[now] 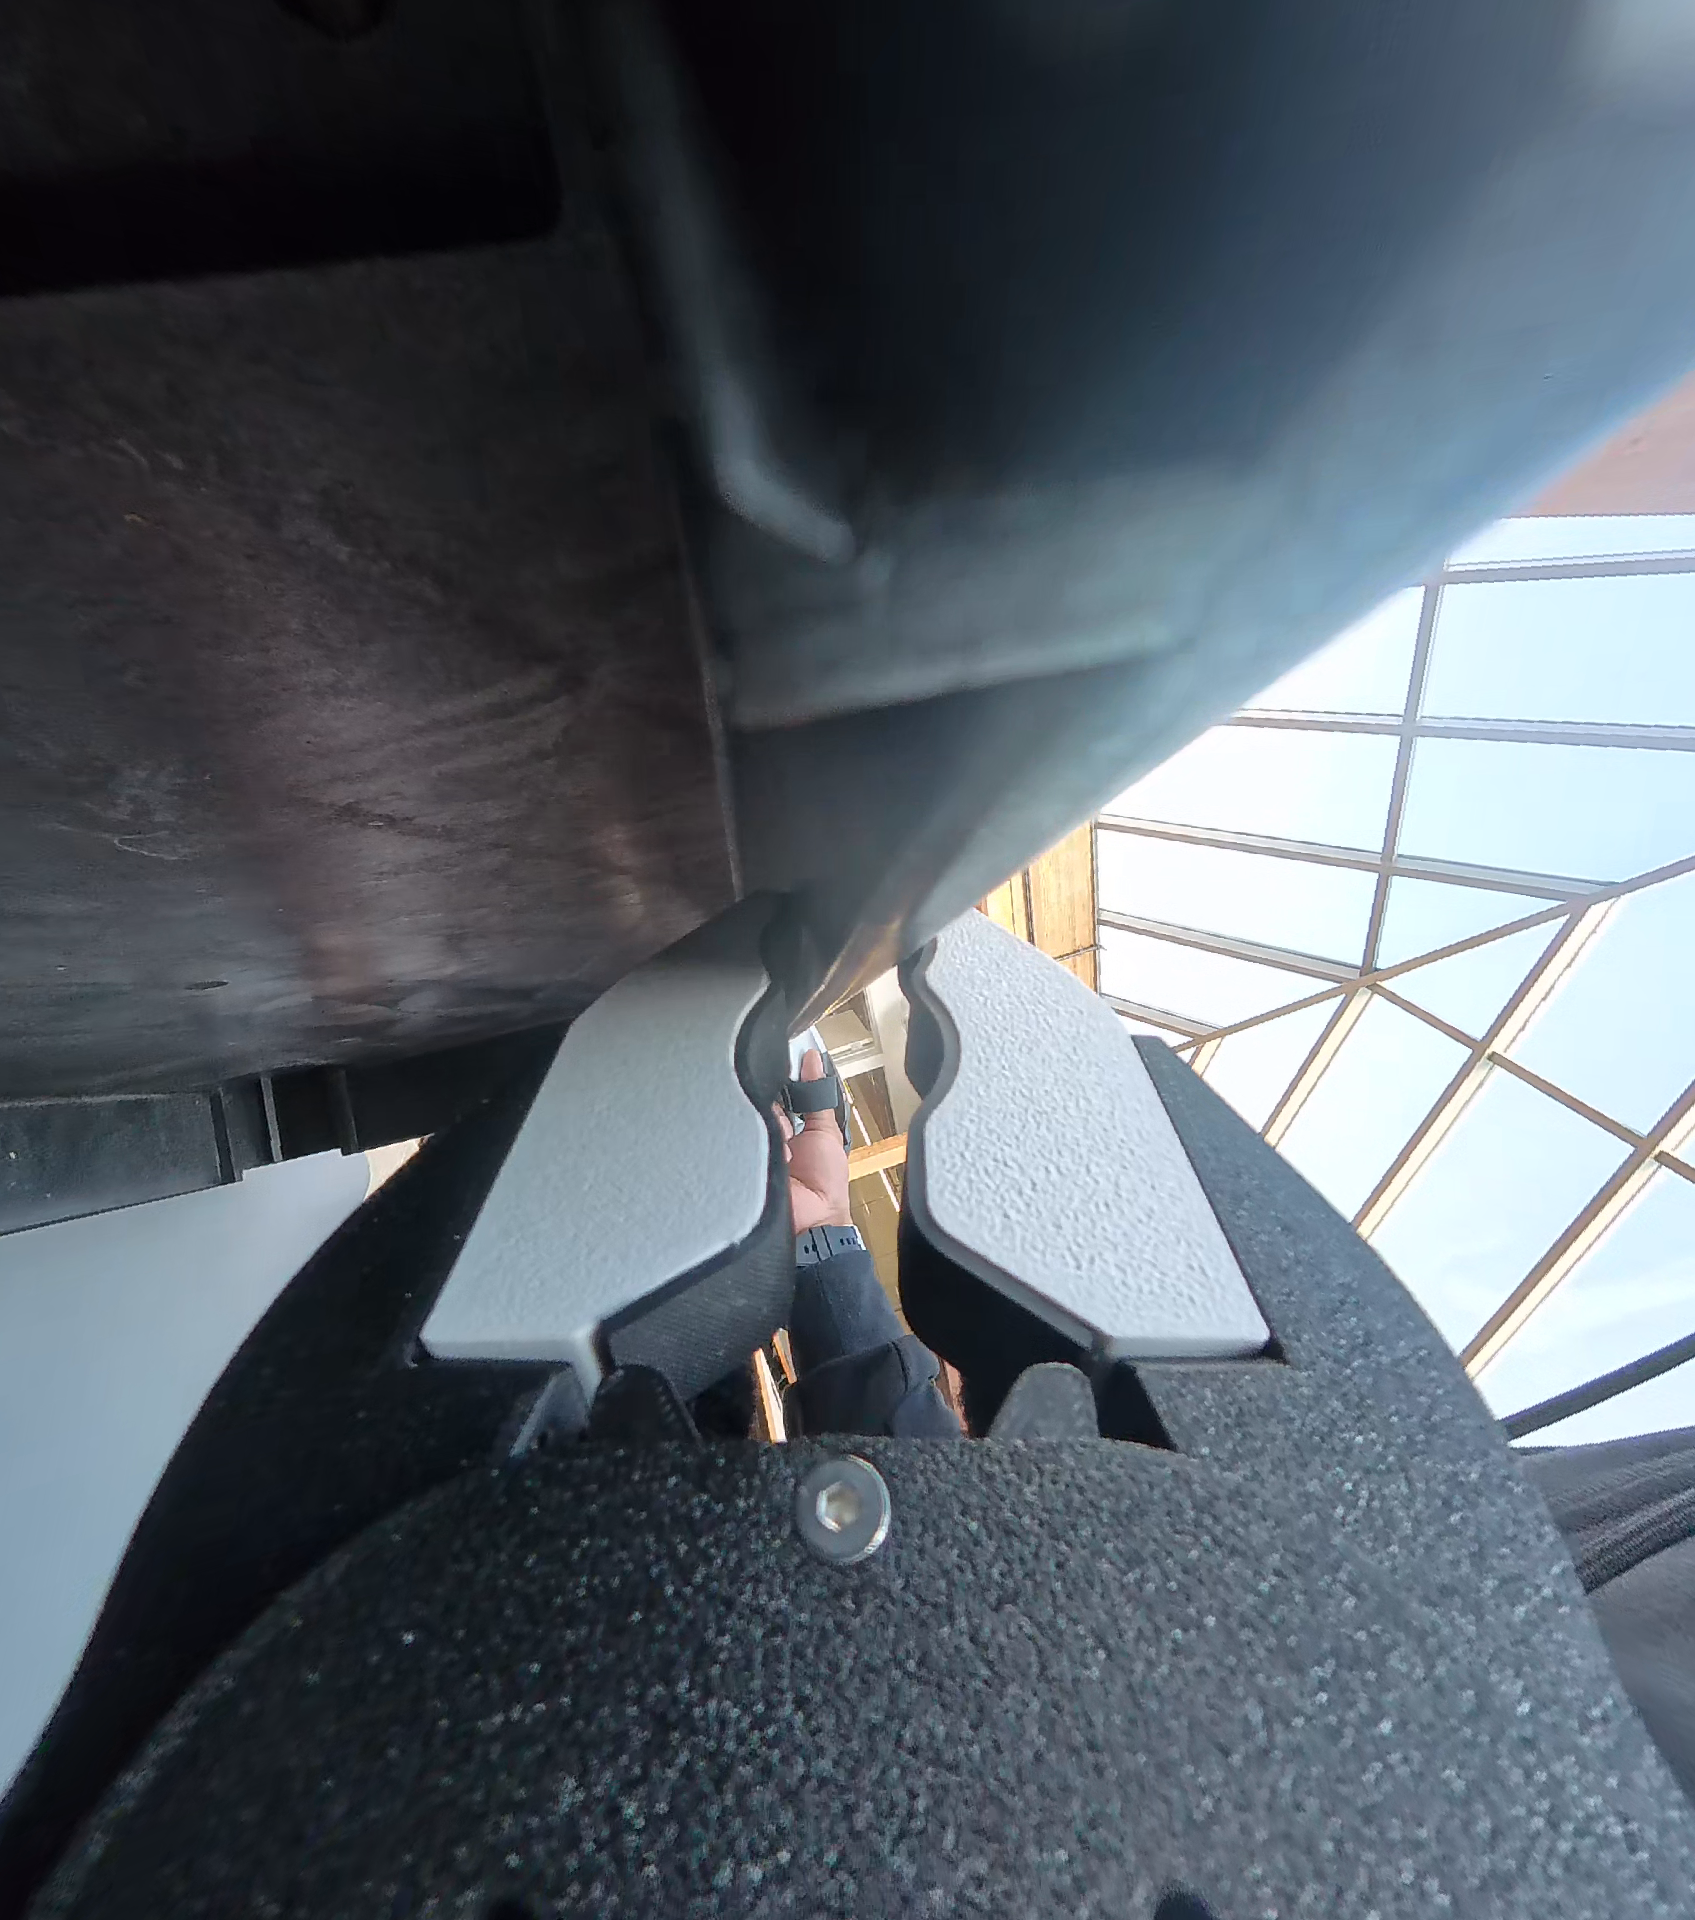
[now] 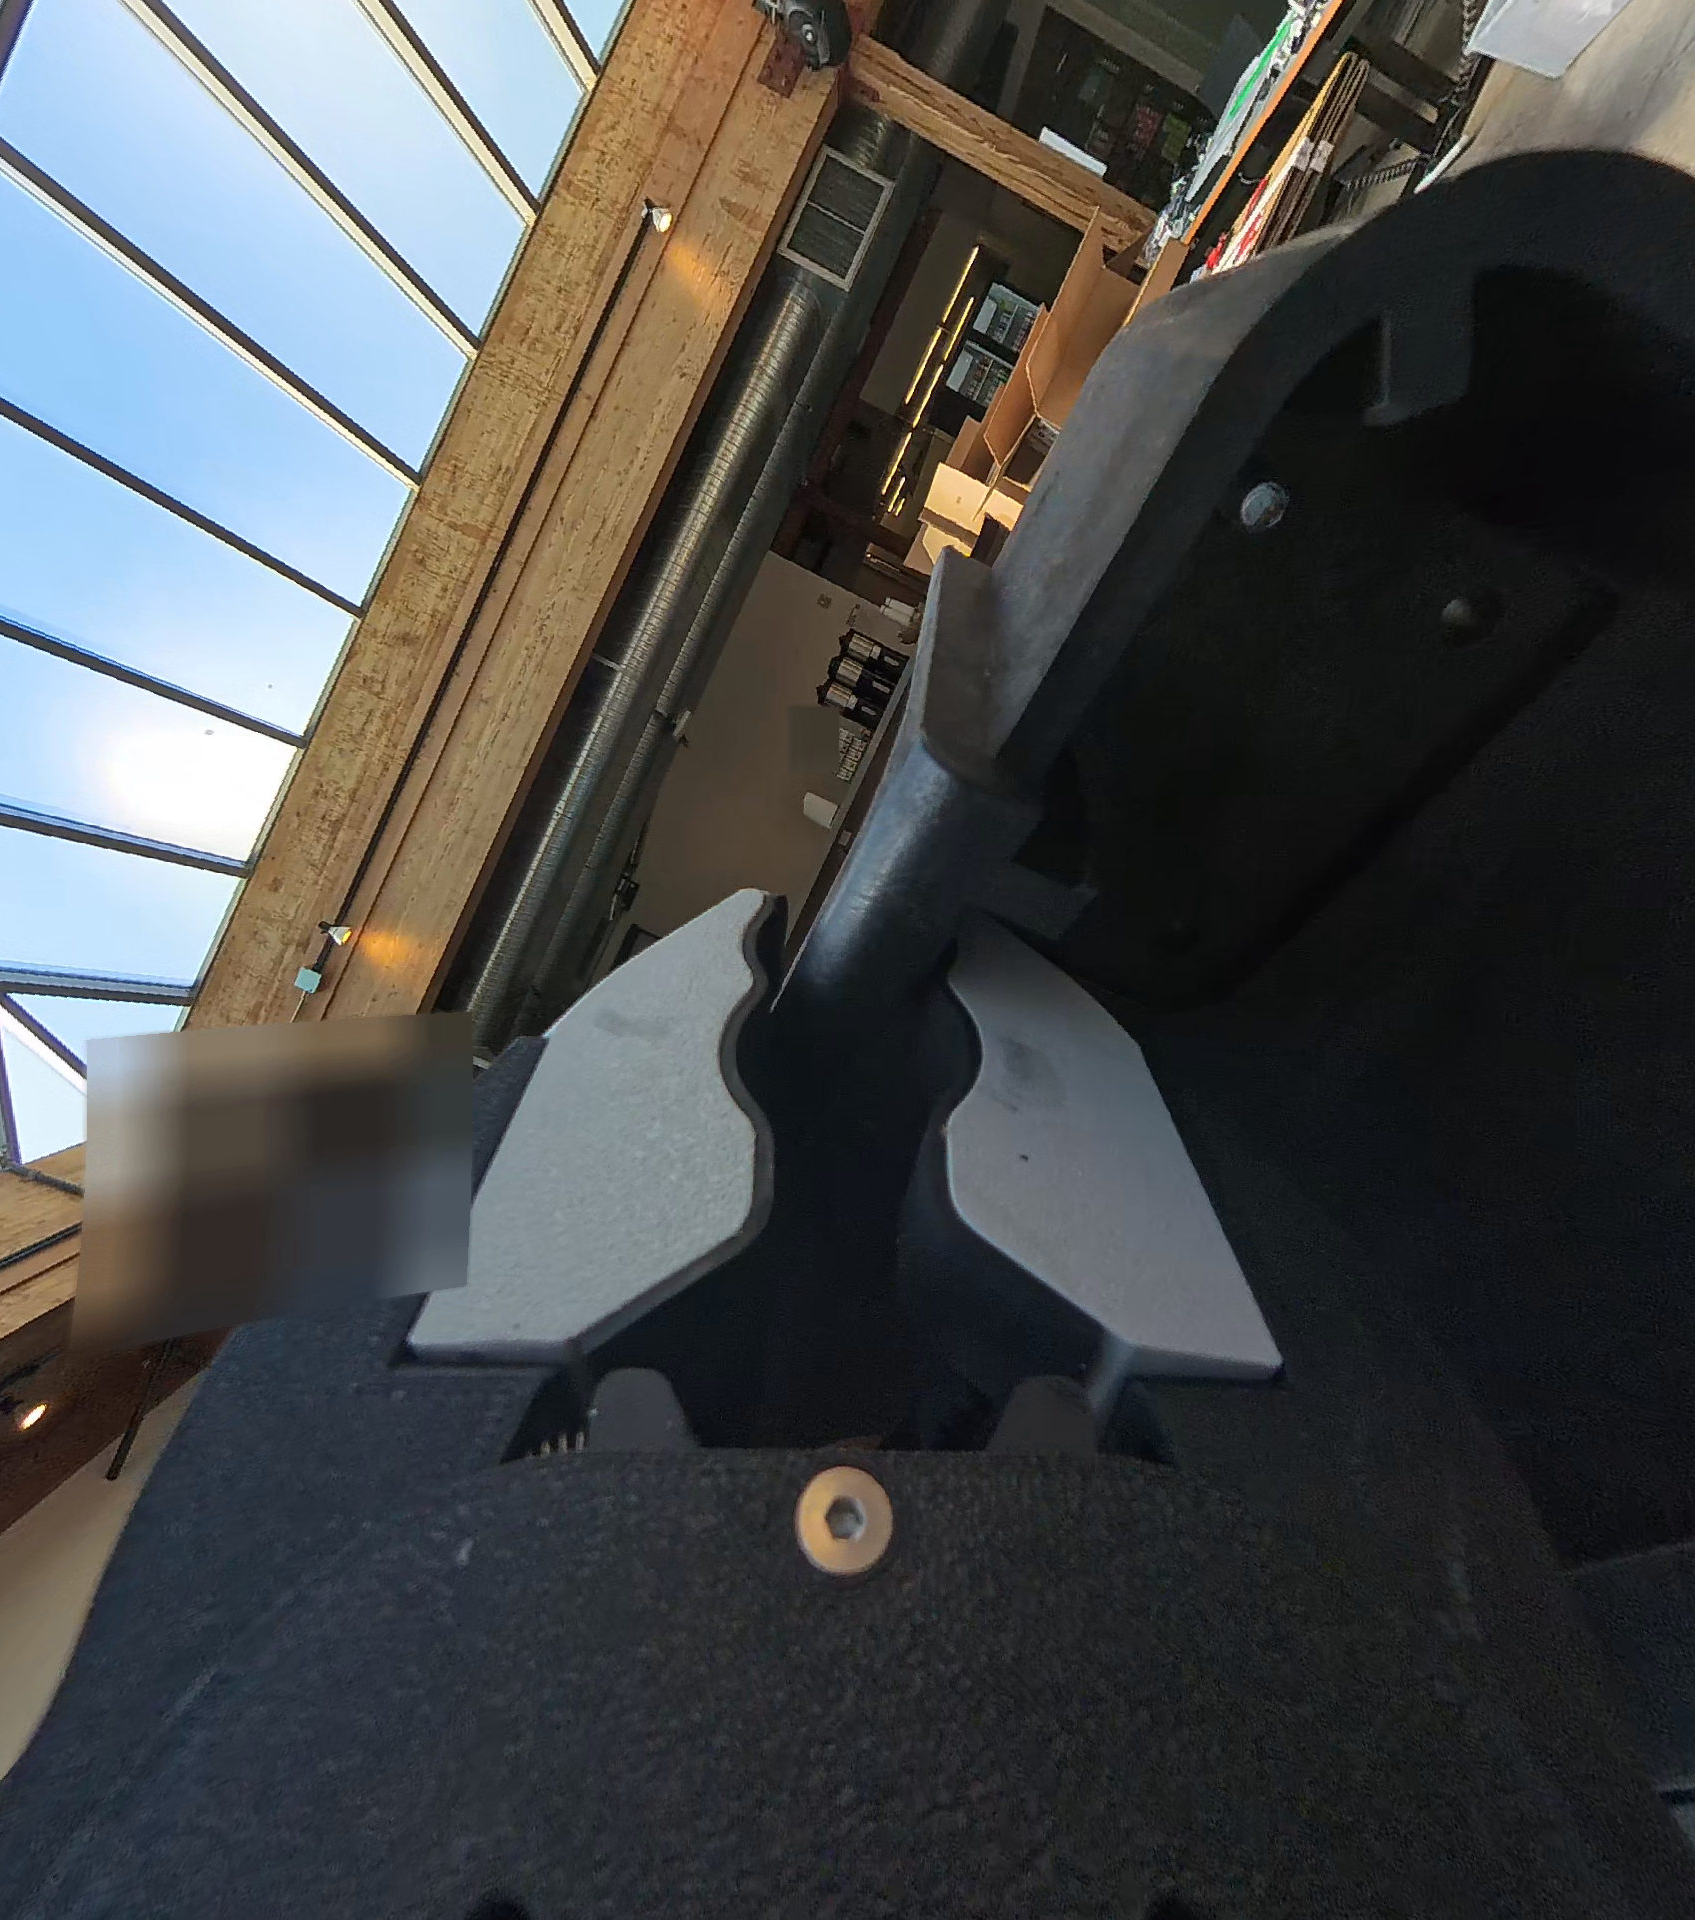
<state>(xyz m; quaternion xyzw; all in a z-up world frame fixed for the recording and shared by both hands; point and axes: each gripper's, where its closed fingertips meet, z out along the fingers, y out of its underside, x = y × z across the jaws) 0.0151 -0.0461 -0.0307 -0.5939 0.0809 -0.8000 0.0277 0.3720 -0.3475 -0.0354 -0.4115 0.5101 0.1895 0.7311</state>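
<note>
Both tongs are pinching the edges of a big dark object overhead

The left tongs are closing narrowly on the thin lower edge of a dark panel filling the upper left of the frame; the grip is only at the tips, so I'd guess it's risking a slip. The right tongs are clamping a dark bar at centre frame, joined to a grey plate. What the whole object is, I'm not making out. A hand is peeking through the gap; farther off, skylight panes.
</note>
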